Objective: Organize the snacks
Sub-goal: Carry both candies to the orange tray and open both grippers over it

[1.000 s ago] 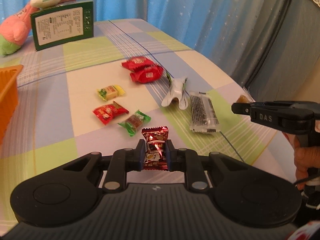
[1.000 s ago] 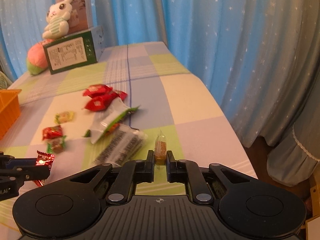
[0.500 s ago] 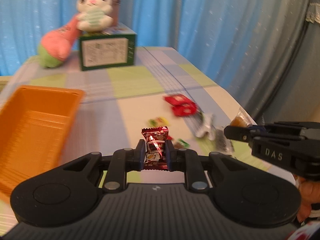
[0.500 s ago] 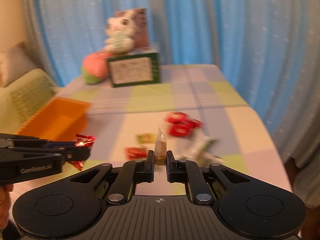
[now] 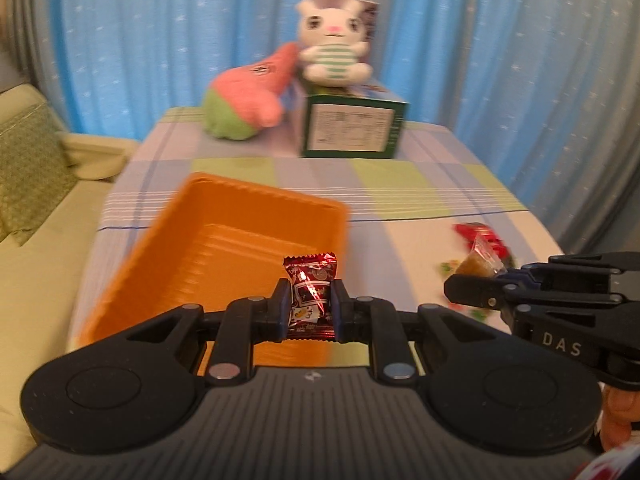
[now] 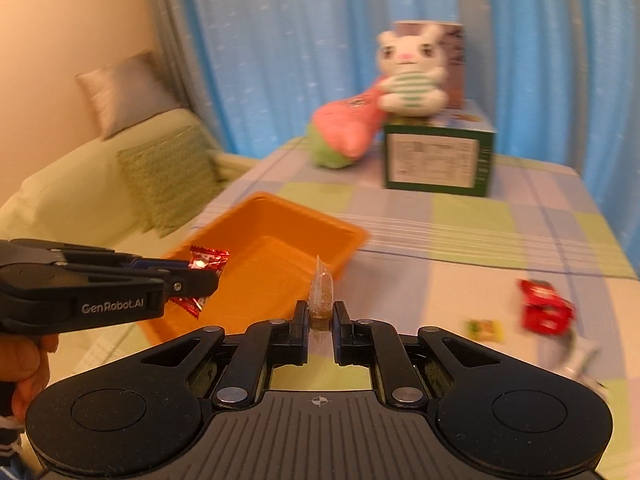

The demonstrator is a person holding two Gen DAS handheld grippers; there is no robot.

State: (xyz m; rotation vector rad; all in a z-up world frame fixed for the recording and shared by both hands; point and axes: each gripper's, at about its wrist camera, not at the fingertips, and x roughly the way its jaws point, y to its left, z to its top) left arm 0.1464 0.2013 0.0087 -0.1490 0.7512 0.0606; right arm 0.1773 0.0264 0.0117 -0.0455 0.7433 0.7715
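Left wrist view. My left gripper sits at lower centre, jaws clamped on a dark red foil candy that stands upright between the pads. Directly behind it, centre left of the frame, the orange tray lies on the checked tablecloth; its inside shows nothing in it. At the right edge my right gripper reaches in from the side, pinching a small brown snack in clear wrap. Behind that, right of centre, a red packet lies on the cloth, blurred. Upper centre: a green box with a white plush rabbit on top and a pink and green plush leaning beside it, against a blue curtain.

Right wrist view. My right gripper at lower centre is closed on the brown snack, held upright. The tray is centre left, beyond the fingertips. My left gripper enters from the left edge with the red candy in its grip, seen over the tray's near-left part. Loose on the cloth at right: red packets and a small yellow-green candy. Left background: a pale green sofa.
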